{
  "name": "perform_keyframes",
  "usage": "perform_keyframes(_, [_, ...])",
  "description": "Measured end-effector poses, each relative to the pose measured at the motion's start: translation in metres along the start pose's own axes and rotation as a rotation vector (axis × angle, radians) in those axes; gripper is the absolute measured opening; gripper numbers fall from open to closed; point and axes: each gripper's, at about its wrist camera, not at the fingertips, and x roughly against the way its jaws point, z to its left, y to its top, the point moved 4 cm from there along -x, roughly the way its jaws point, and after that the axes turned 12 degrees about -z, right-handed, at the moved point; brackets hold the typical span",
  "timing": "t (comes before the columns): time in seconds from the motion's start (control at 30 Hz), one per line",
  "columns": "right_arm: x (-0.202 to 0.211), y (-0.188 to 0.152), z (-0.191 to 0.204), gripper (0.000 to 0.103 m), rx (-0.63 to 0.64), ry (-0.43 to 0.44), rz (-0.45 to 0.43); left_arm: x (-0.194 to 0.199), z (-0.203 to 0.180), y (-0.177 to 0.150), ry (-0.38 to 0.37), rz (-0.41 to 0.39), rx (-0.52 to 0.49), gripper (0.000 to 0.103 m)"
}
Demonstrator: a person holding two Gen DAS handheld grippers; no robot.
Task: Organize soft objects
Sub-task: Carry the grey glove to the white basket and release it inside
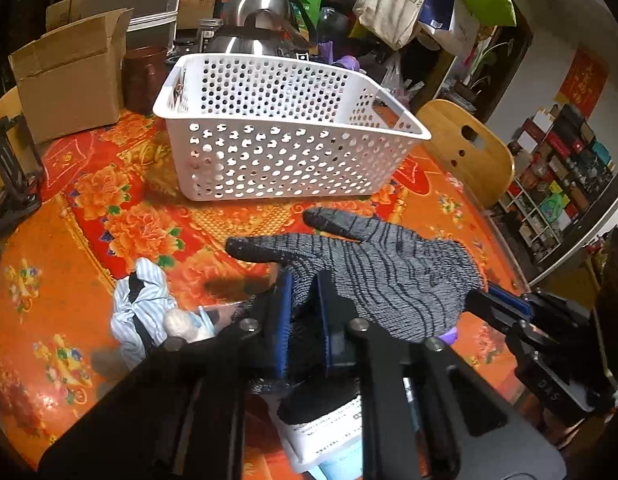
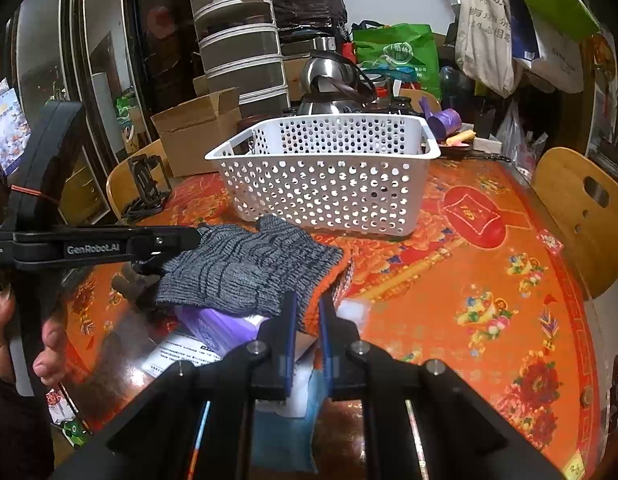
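So far nothing's in the white perforated plastic basket (image 1: pixel 285 136), as far as its visible inside shows, so the sorting looks barely started. It sits on the orange floral-print worktop (image 2: pixel 489 280), toward the back, w/ a cardboard box (image 1: pixel 69 76) and a steel kettle (image 1: pixel 261 8) behind it.

The grey knitted glove w/ dark stripes and orange cuff (image 1: pixel 389 276) is held up off the worktop between both tools, just in front of the basket. Left gripper (image 1: pixel 303 312): jaws closed on the glove's finger end, knit bunched between the blue pads. Right gripper (image 2: pixel 307 320): jaws closed on the orange cuff edge. So the glove hangs stretched between the two grips, fingers pointing at the basket in the left wrist view.

Still loose on the worktop:
- a pale blue striped cloth w/ a dark strap (image 1: pixel 143 312), crumpled, left of the left gripper
- a purple soft item (image 2: pixel 221 328) under the glove; can't tell what it is
- a blue cloth piece (image 2: pixel 285 432) and a printed white packet (image 2: pixel 181 354), near the front edge

Judgement: the glove is the 1st item on its way; it needs carrying over the near rim and letting go. Everything else is left to do. A person's hand (image 2: pixel 49 344) holds the left tool's handle.
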Motion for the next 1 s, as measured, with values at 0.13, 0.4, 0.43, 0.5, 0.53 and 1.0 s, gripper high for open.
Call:
perform_keyframes(0.13, [0.002, 0.002, 0.0, 0.009, -0.004, 0.004, -0.007, 0.007, -0.001, 0.002, -0.008, -0.01, -0.007, 0.01])
perform_keyframes(0.4, [0.014, 0.021, 0.008, 0.009, 0.014, 0.007, -0.055, 0.039, -0.007, 0.023, -0.016, -0.087, -0.028, 0.01])
perform_keyframes(0.43, [0.017, 0.026, 0.01, 0.009, 0.018, 0.006, -0.065, 0.044, -0.008, 0.027, -0.017, -0.098, -0.03, 0.01])
perform_keyframes(0.5, [0.019, 0.034, 0.012, 0.009, 0.024, 0.005, -0.078, 0.052, -0.009, 0.035, -0.02, -0.114, -0.033, 0.01])
perform_keyframes(0.53, [0.021, 0.04, 0.013, 0.009, 0.029, 0.006, -0.085, 0.056, -0.01, 0.04, -0.02, -0.122, -0.034, 0.01])
perform_keyframes(1.0, [-0.018, 0.146, 0.0, 0.009, 0.057, -0.033, -0.131, 0.061, -0.017, 0.16, 0.045, -0.215, -0.066, 0.01])
